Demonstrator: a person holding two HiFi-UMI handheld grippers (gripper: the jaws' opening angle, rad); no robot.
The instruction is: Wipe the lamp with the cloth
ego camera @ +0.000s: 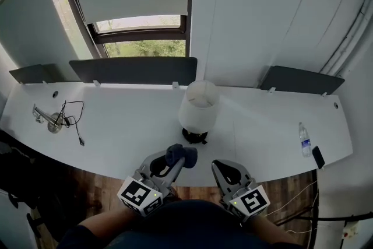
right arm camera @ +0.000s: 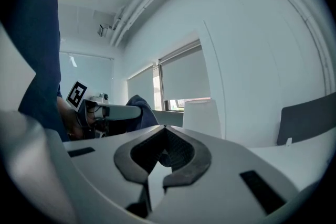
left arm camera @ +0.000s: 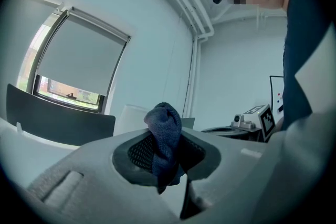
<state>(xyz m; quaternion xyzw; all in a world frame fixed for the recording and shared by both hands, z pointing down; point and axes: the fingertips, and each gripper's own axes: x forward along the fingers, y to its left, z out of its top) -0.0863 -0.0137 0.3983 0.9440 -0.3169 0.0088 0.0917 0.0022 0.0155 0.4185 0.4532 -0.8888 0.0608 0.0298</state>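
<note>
Clamps one blue cloth (ego camera: pixel 176 154) in left gripper (ego camera: pixel 187 157), clenches right gripper (ego camera: pixel 217 165) empty, faces one white table lamp (ego camera: pixel 199 107) (one water bottle (ego camera: pixel 304 140) far right).

From above, the lamp's (ego camera: pixel 199 107) shade hid most of its dark base. Well left of the lamp, a metal object (ego camera: pixel 51 119) with a black cable (ego camera: pixel 76 125) was too small to identify. In the left gripper view the cloth (left arm camera: pixel 164 139) covered part of the lamp, its lower end sunk between the jaws of the left gripper (left arm camera: pixel 167 160).
</note>
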